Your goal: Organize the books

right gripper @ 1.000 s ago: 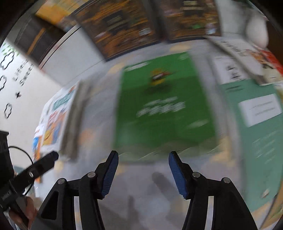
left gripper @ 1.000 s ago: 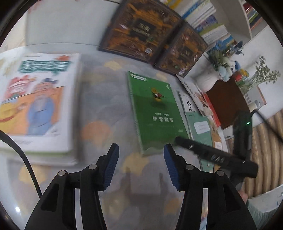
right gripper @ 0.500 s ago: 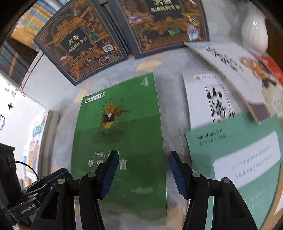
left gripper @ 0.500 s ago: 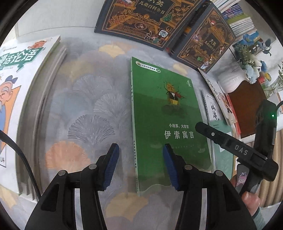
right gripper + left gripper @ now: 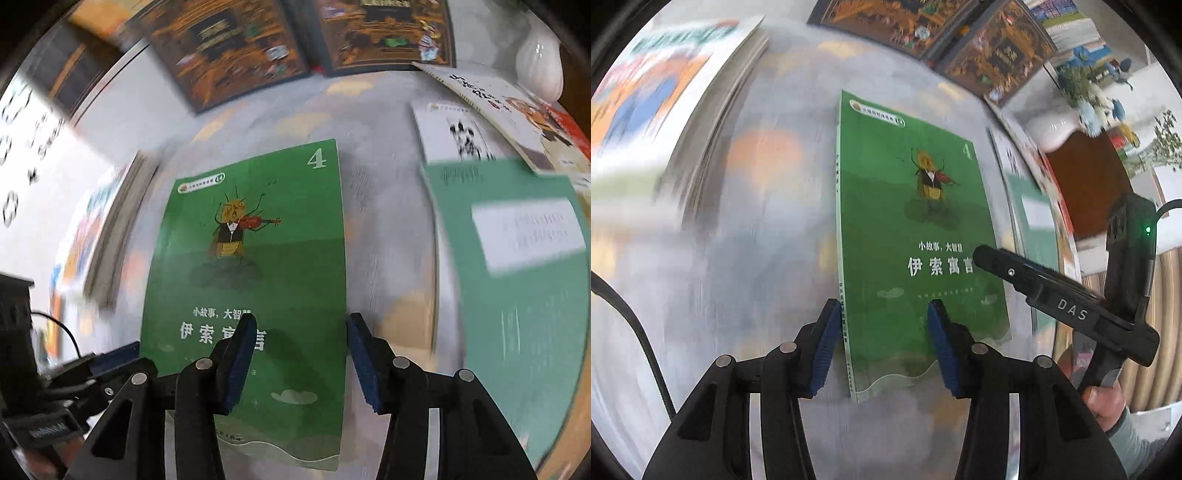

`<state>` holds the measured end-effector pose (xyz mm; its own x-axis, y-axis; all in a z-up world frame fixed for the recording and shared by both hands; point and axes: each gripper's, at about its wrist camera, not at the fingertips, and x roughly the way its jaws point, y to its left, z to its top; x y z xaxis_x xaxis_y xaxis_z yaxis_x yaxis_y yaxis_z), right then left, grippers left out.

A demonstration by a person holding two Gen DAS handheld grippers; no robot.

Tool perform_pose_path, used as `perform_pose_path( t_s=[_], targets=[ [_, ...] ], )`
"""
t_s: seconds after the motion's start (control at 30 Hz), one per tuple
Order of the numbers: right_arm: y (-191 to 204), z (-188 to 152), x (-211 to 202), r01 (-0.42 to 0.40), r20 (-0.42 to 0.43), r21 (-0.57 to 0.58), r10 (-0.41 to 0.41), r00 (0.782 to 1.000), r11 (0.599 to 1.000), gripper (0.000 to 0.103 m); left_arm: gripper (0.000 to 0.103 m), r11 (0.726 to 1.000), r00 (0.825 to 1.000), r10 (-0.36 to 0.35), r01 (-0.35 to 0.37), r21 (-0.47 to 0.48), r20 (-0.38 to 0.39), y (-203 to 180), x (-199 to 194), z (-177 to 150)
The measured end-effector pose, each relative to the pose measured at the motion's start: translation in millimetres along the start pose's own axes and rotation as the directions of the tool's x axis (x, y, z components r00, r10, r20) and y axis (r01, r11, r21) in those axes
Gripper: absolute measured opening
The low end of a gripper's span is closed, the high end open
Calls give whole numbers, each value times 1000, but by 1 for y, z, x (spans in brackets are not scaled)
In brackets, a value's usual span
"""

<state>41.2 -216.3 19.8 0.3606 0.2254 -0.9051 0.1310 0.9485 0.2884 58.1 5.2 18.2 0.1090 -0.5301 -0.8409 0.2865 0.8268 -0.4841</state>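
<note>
Worktop (image 5: 768,229): grey with a faint leaf pattern, spread under both tools and carrying all the books.
Dark books (image 5: 236,48): two large ornate covers side by side, far ahead of both tools.
Stack (image 5: 665,92): cartoon-covered books piled ahead and to the left of the left tool; blurred.
Green book (image 5: 916,236): lies flat, face up, straight ahead of both tools, its near end beneath their tips.
Pale green book (image 5: 517,280): flat to the right of the right tool, well apart from the green book, with a white label.
White book (image 5: 454,133): beyond the pale green book, partly under it.
Left tool (image 5: 881,350): jaws closing, straddling the green book's spine edge; left pad just outside the spine, right pad over the cover; no pad pressing visibly.
Right tool (image 5: 301,360): jaws closing, straddling the book's right edge; left pad over the cover, right pad over bare worktop.
Hand (image 5: 1102,400): grips the right tool's handle.
</note>
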Motion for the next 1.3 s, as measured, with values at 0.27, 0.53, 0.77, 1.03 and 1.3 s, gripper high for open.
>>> perform_pose_path(
  t_s=[0.27,0.53,0.77,1.03,1.3],
  targets=[
    [3,-75,-25,-16,-79,-35,13,997,999,62,44,995,996,-67,62,-73,-60,-7,-18,-87],
    [-11,-113,-42,23,-106,0,-23,994,1000,60,44,987,997,-53,43,-157,-58,-10,-18,-111],
    [-8,-120,-46,5,-85,-17,-6,996,1000,38,44,954,991,-133,126,-274,-5,2,-18,-120],
    [-17,-121,-46,-62,-94,1,62,994,998,38,44,845,914,-371,407,-348,167,-2,-36,-125],
    [-23,-119,-42,-114,-106,51,119,987,992,38,7,951,989,-128,145,-274,79,-26,-17,-117]
  ],
)
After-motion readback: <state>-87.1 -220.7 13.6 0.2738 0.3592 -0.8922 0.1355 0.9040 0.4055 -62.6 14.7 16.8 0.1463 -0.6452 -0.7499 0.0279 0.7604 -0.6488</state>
